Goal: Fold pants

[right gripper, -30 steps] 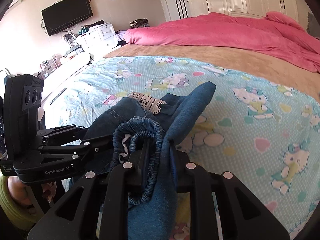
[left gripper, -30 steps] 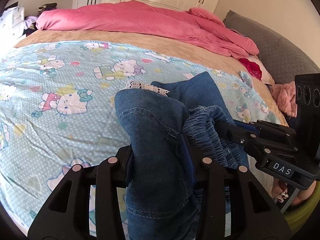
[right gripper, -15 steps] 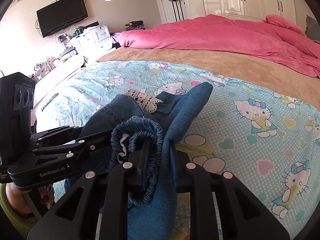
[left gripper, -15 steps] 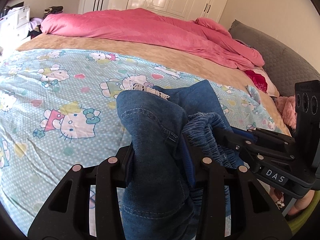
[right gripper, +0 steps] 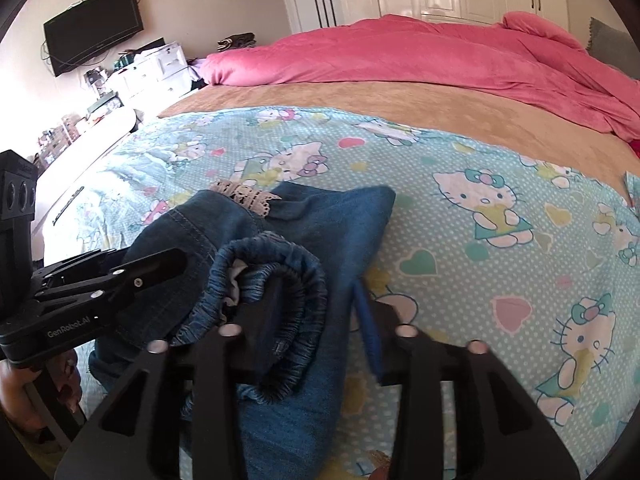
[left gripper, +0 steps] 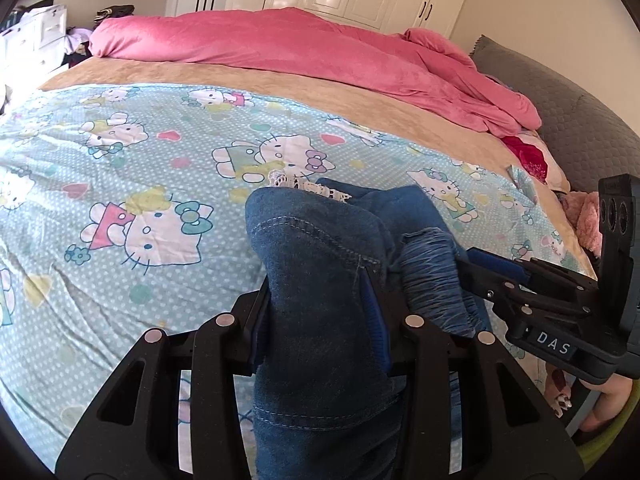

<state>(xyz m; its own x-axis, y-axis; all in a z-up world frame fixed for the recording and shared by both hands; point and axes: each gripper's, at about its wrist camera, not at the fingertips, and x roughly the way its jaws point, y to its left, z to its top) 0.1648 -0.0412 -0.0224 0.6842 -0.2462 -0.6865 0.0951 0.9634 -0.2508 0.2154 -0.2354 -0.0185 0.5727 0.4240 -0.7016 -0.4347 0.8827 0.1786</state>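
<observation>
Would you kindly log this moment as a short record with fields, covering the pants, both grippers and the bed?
garment: denim pants, bunched, not yet lying flat
details: elastic waistband; lace trim
left gripper: shut on the pants
right gripper: open, waistband looped over one finger
surface: Hello Kitty bedsheet
background: pink duvet heaped along the bed's far side

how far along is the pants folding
Done: the jeans are doubled over, lace hem up by the waistband. In hand: left hand-held gripper clamps them; right hand-held gripper is open, waistband draped over one finger. Left: probably lay them flat on the bedsheet and smooth.
</observation>
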